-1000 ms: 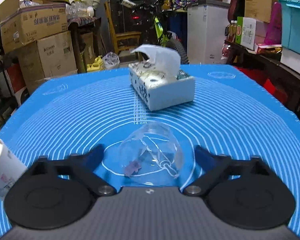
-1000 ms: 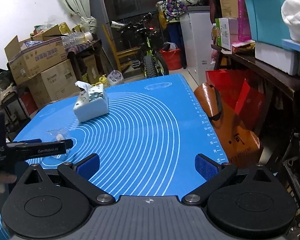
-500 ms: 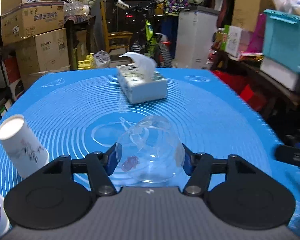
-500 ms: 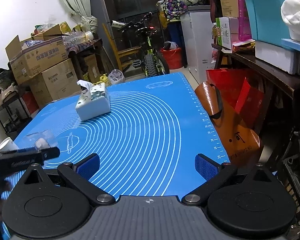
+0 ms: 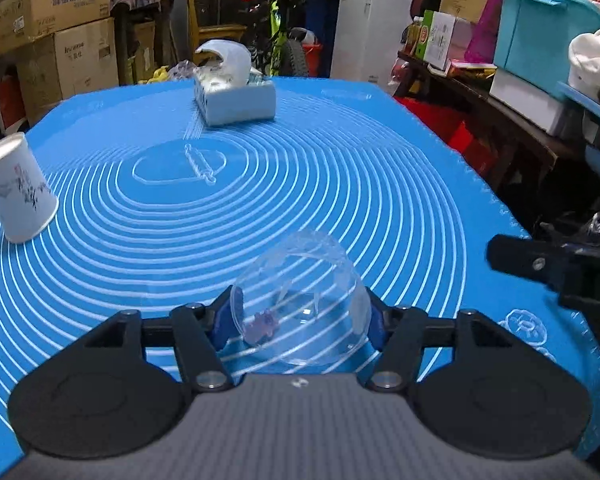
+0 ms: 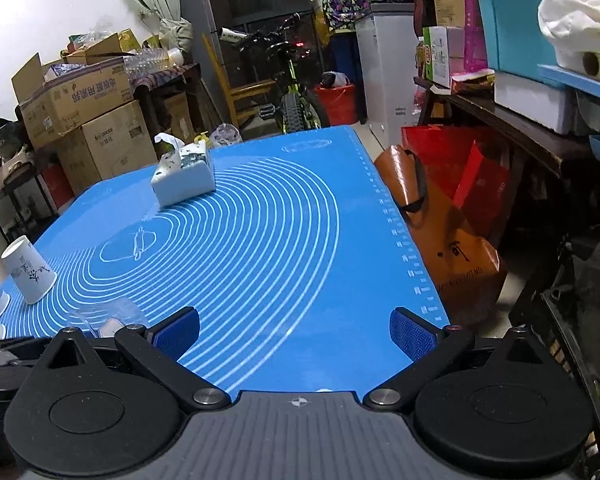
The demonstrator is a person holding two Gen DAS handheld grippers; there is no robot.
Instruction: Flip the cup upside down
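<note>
Two paper cups stand far left; the left tool (image 5: pixel 302 314) is closed on the clear cup (image 5: pixel 300 300), raised over the blue surface (image 5: pixel 340 184), probably for turning it, while the right tool (image 6: pixel 296 332) waits wide open, holding nothing

Blue mat (image 5: pixel 340 184) on table: tissue box (image 5: pixel 236 100), inverted paper cup (image 5: pixel 20 188).

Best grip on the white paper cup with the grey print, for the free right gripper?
Judging by its pose, take the white paper cup across its side wall at mid-height, coming in level from the near side. It stands mouth-down on the blue mat, narrow closed end up, so there is no rim to pinch. The right gripper is open and empty.
</note>
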